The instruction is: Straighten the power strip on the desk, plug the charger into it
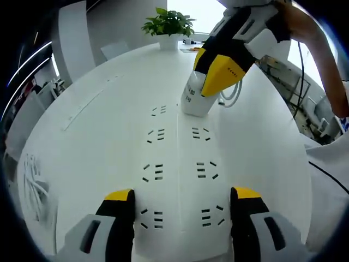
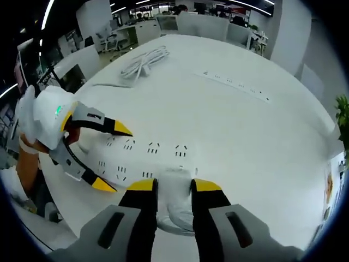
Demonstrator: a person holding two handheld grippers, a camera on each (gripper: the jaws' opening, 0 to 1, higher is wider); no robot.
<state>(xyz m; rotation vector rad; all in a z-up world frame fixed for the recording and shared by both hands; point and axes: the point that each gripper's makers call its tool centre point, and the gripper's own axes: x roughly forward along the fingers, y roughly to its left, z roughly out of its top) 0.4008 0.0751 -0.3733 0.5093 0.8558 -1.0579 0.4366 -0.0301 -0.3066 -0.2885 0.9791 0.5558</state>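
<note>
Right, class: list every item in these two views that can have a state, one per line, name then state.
power strip: flat on the desk, held between the open left gripper's jaws, most sockets empty
charger: upright at the strip's far end, clamped
right gripper: shut on charger
left gripper: open, jaws astride the strip
coiled cable: bundled, lying loose on the desk
potted plant: upright
</note>
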